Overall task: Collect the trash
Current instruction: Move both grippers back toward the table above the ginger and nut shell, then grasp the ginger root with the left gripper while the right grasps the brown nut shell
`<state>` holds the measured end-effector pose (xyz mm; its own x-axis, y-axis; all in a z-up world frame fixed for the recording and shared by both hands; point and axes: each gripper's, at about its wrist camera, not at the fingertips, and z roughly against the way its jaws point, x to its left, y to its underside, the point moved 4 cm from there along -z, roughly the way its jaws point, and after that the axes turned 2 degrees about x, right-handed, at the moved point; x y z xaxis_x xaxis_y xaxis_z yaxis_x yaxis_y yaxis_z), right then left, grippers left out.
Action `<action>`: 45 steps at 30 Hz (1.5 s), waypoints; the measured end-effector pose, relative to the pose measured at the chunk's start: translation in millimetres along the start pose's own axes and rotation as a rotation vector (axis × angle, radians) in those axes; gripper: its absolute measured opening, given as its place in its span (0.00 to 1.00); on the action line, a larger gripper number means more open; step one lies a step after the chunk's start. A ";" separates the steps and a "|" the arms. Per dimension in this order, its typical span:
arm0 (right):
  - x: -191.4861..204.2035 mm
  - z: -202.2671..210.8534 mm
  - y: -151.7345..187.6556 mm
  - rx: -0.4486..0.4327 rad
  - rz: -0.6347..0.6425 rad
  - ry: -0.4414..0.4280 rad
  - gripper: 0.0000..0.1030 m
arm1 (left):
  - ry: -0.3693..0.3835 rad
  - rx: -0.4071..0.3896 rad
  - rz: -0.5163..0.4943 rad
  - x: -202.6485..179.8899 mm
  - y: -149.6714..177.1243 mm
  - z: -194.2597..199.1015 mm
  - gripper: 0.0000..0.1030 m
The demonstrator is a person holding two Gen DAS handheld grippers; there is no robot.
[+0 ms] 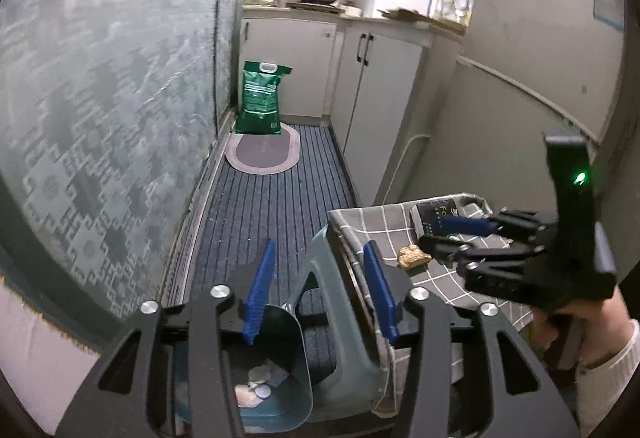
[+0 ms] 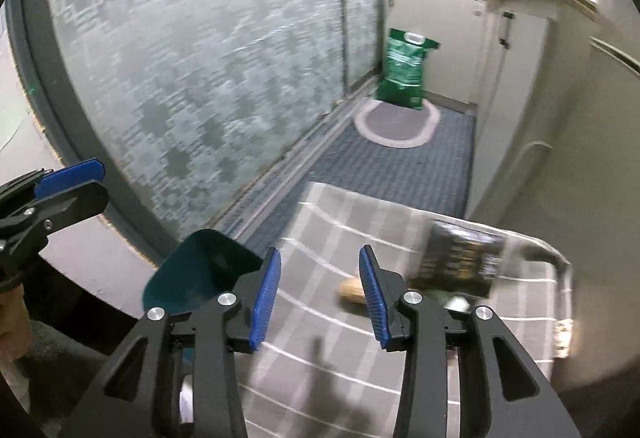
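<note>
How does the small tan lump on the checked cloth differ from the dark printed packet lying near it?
The small tan lump is rounded and crumpled; the dark printed packet is flat and rectangular. The lump is plain yellowish brown, while the packet is black with light lettering. The lump is clearly smaller than the packet. The lump lies nearer the cloth's middle; the packet lies towards its far edge. Both rest on the grey checked cloth, and no gripper holds either.
</note>
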<state>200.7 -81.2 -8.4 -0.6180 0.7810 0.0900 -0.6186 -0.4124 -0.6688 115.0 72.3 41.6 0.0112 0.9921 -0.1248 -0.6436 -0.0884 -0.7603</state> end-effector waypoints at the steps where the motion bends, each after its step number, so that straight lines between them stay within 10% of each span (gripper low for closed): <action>1: -8.5 0.5 1.9 0.000 -0.012 0.006 0.42 | 0.003 0.006 -0.018 -7.5 -2.0 -6.5 0.51; 30: -87.8 1.6 74.7 0.094 -0.078 -0.012 0.46 | 0.050 0.153 -0.099 -107.0 39.4 -152.6 0.62; 45: -94.0 2.3 82.8 0.107 -0.064 0.007 0.46 | 0.050 0.147 -0.110 -110.3 37.2 -155.3 0.46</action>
<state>206.6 -189.9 -70.6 -0.5723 0.8105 0.1248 -0.7053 -0.4089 -0.5791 208.6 -54.2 -72.0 0.1237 0.9891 -0.0802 -0.7412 0.0384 -0.6702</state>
